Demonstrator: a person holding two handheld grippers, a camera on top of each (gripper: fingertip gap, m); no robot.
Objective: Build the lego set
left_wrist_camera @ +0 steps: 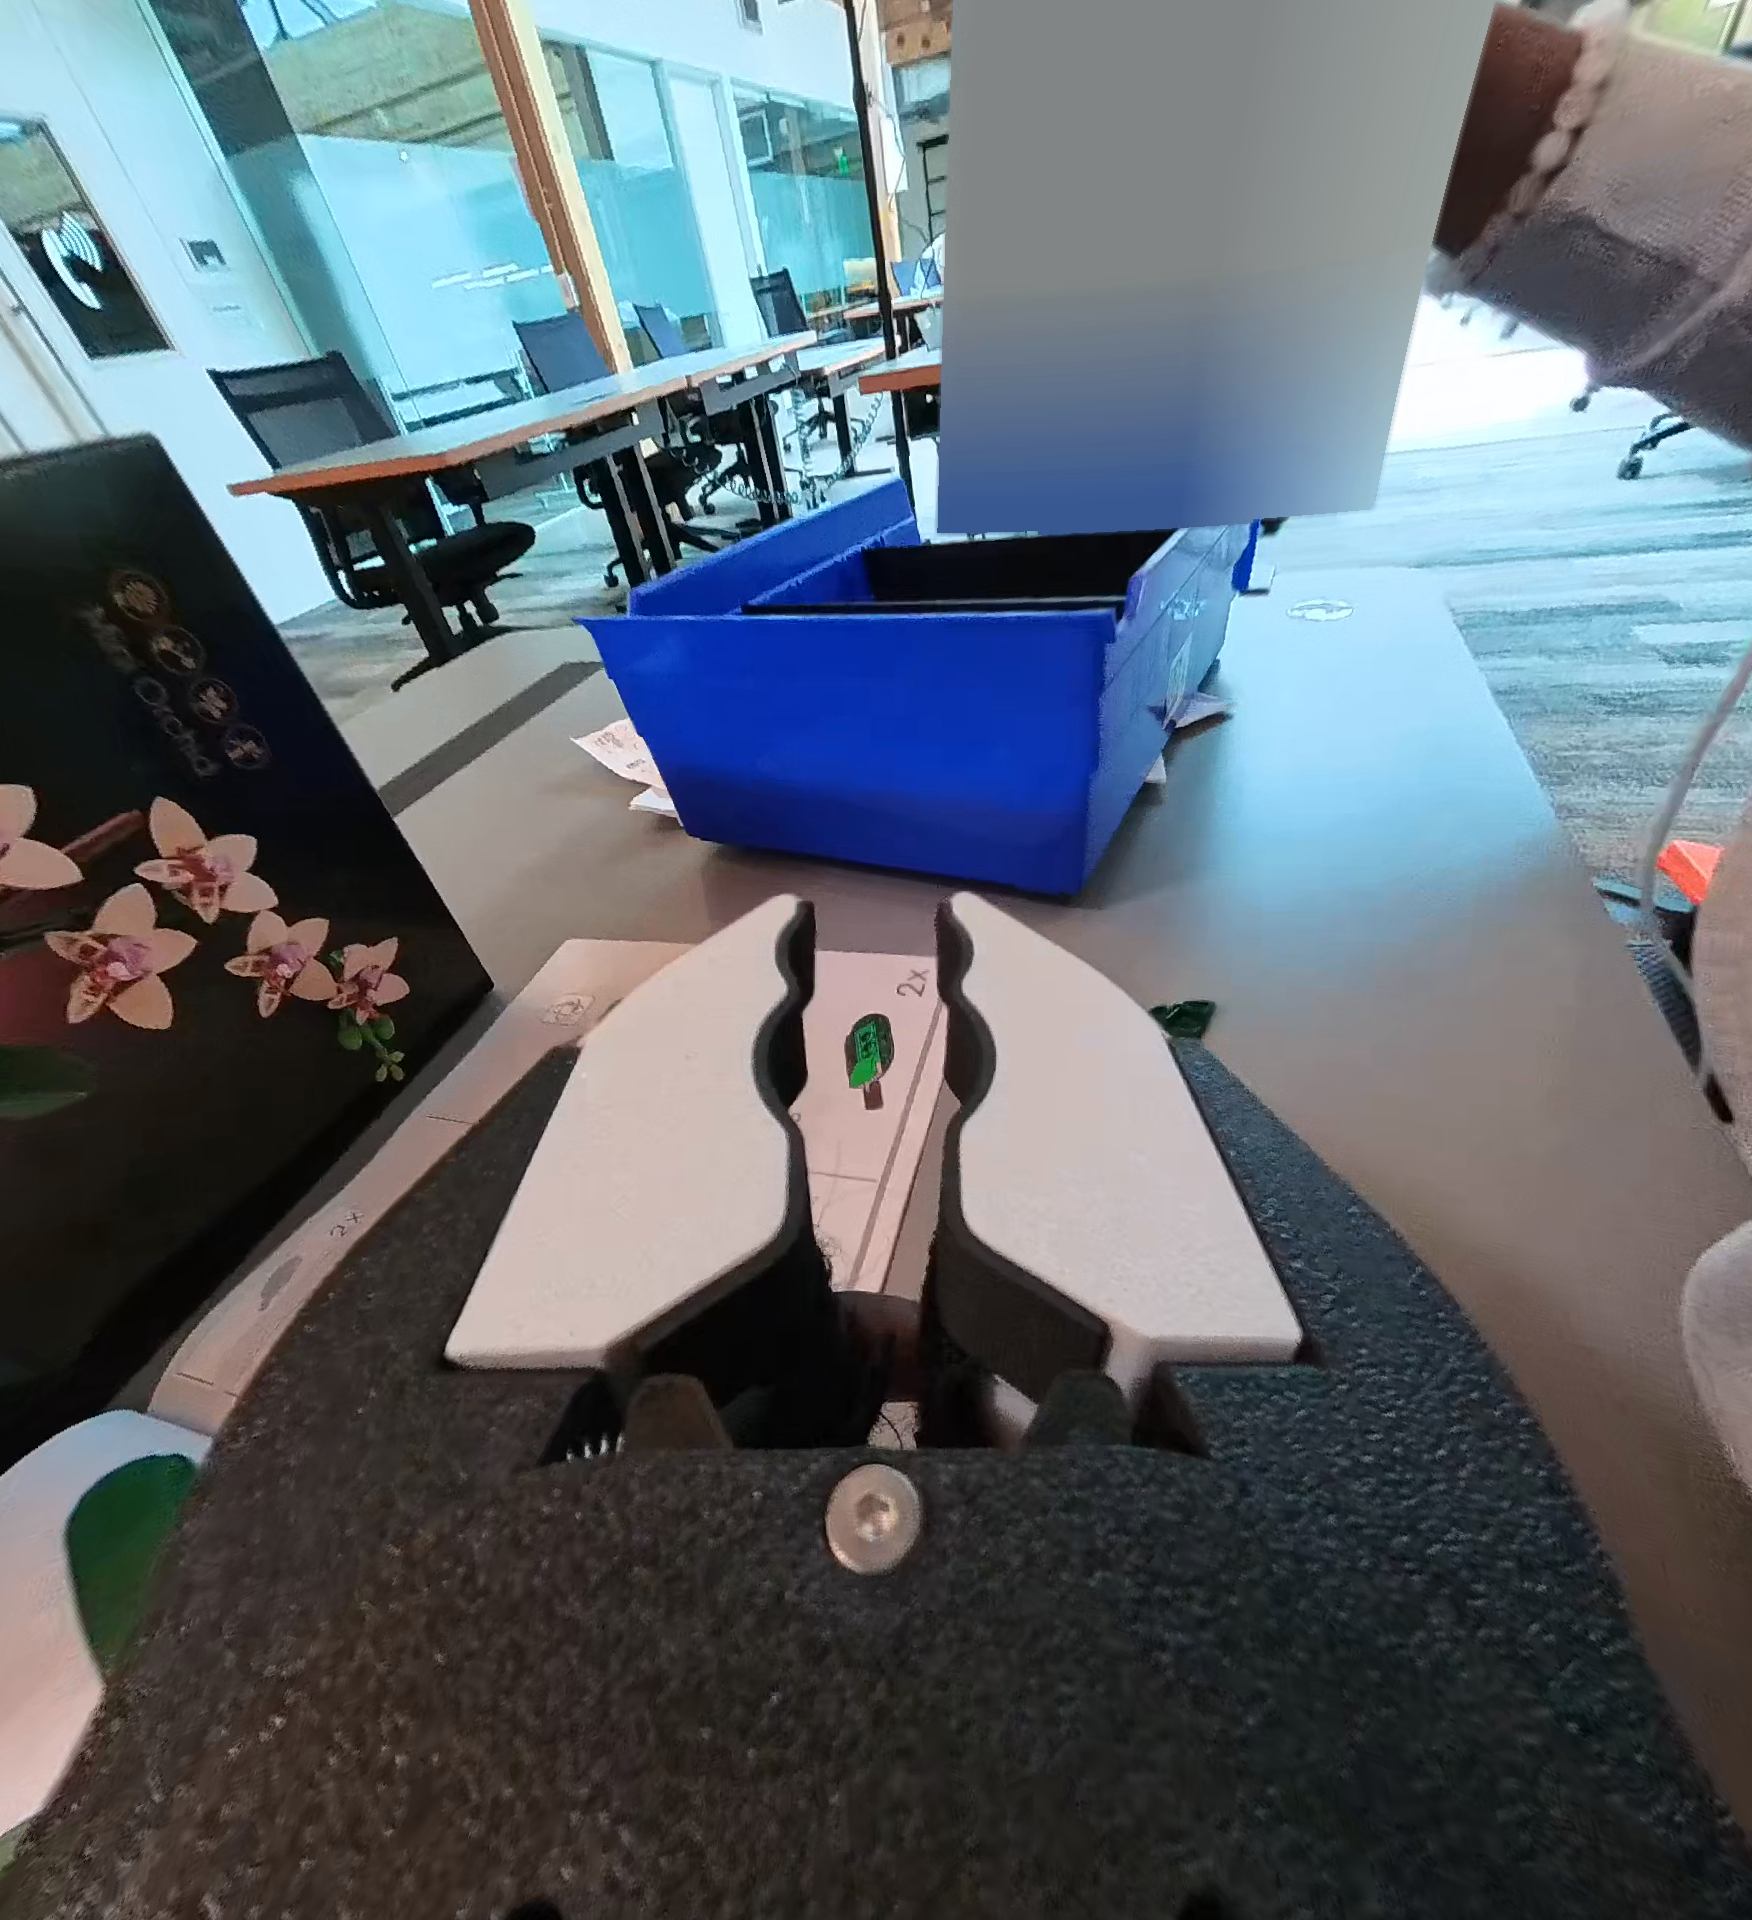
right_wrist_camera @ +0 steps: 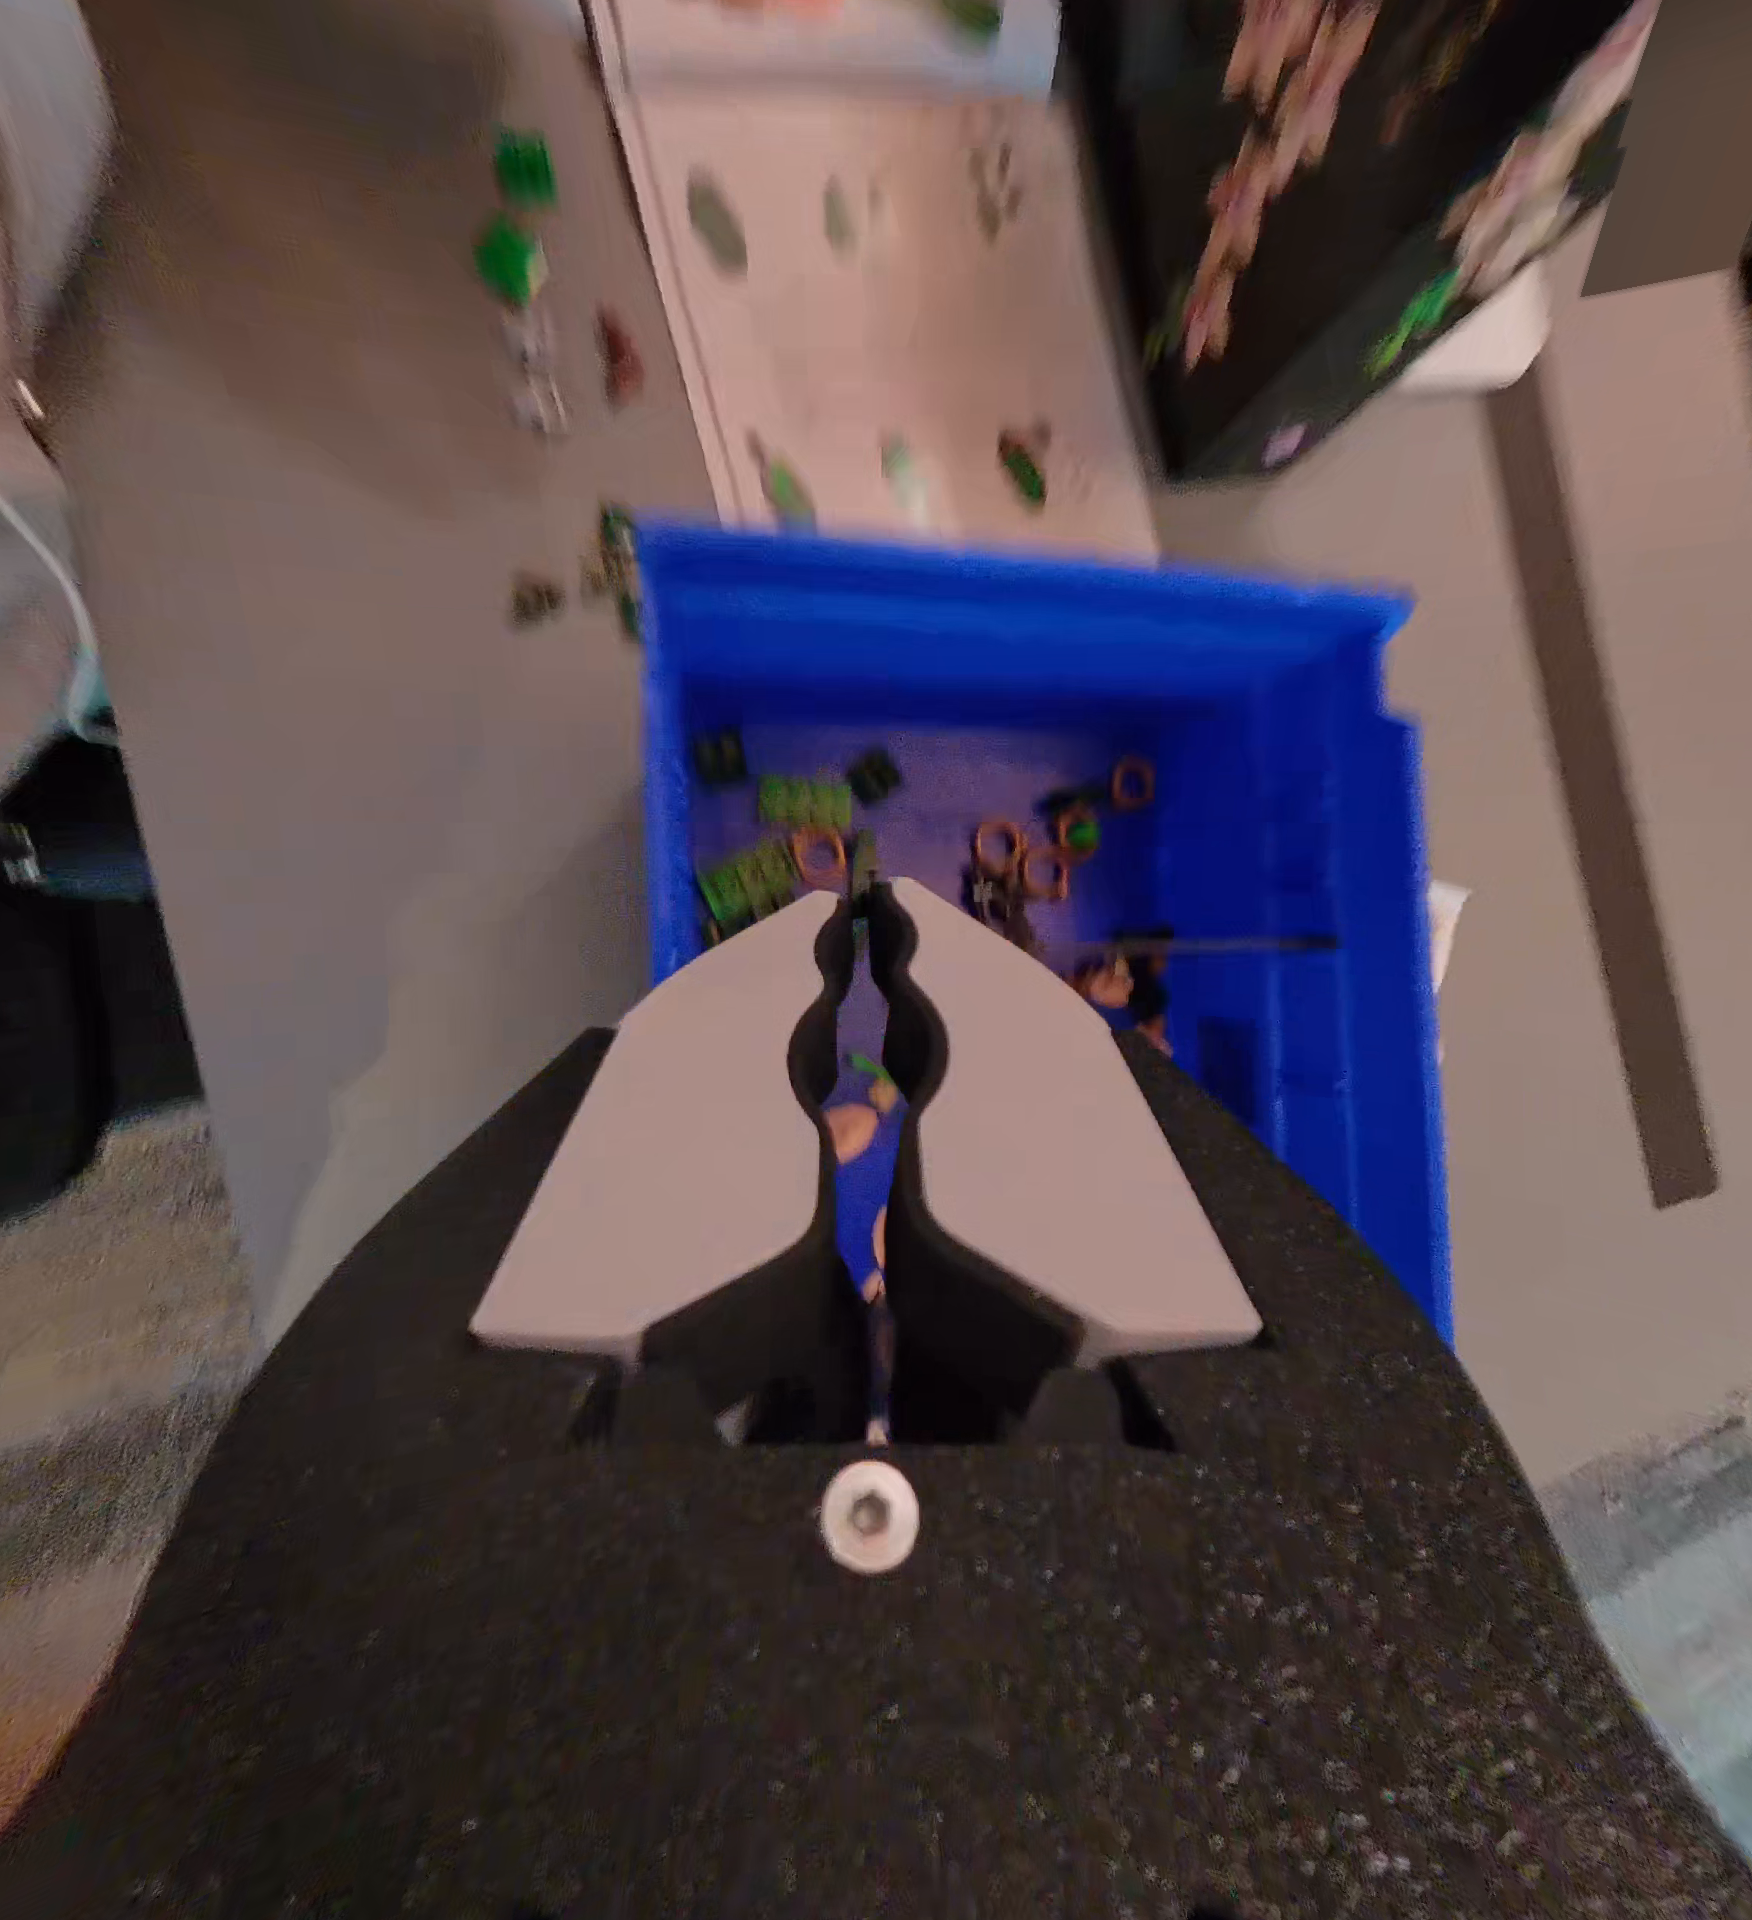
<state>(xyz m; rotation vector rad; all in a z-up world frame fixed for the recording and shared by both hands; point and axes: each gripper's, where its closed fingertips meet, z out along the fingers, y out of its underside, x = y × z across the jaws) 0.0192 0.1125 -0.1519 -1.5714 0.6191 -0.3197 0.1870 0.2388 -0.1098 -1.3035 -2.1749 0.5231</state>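
Observation:
My left gripper [left_wrist_camera: 873, 925] is open and empty, low over the open instruction booklet [left_wrist_camera: 867, 1101] on the grey table. The blue parts bin [left_wrist_camera: 882, 727] stands just beyond it. In the blurred right wrist view my right gripper [right_wrist_camera: 867, 899] hangs above the blue bin [right_wrist_camera: 1017, 623], its jaws nearly together on a small dark green Lego piece [right_wrist_camera: 863, 868] pinched at the tips. Below it, inside the bin, lie several green bricks [right_wrist_camera: 799, 800] and brown rings [right_wrist_camera: 1007, 847].
The black Lego box with orchid pictures [left_wrist_camera: 155, 831] stands at the left, also in the right wrist view [right_wrist_camera: 1319, 208]. Loose green pieces [right_wrist_camera: 513, 249] lie on the table beside the booklet [right_wrist_camera: 851, 260]. A person's grey sleeve [left_wrist_camera: 1745, 1039] fills the right edge. A dark green piece [left_wrist_camera: 1186, 1013] lies nearby. Tip to tip, the grippers are about 20 cm apart.

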